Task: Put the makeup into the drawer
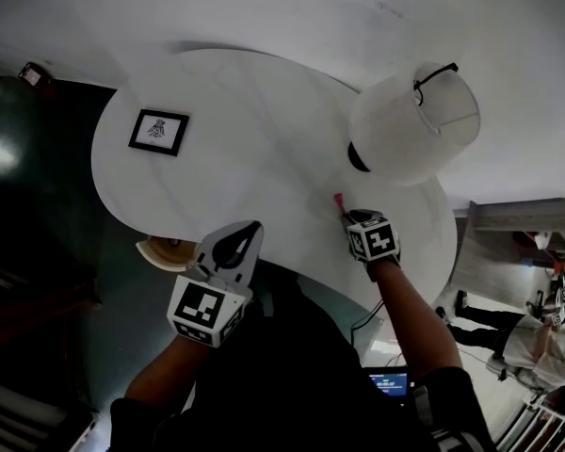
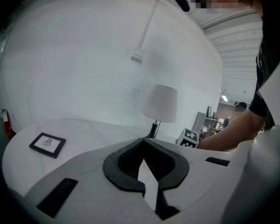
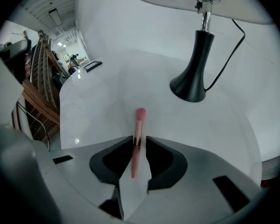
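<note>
A pink makeup brush (image 3: 140,118) lies on the round white table (image 1: 245,130), in front of the lamp base. My right gripper (image 3: 139,141) points steeply down over it, its two jaws closed against the brush's dark ferrule, the pink bristle head sticking out beyond them. In the head view the brush (image 1: 340,201) shows as a small red tip just beyond the right gripper (image 1: 350,217). My left gripper (image 1: 254,226) hovers at the table's near edge, shut with nothing in it; in its own view the left gripper (image 2: 143,141) has its jaw tips meeting.
A white-shaded lamp (image 1: 414,125) with a black base (image 3: 193,73) and cord stands at the table's right. A small black picture frame (image 1: 158,132) lies at the left. A tan rounded thing (image 1: 165,250) peeks from under the near edge.
</note>
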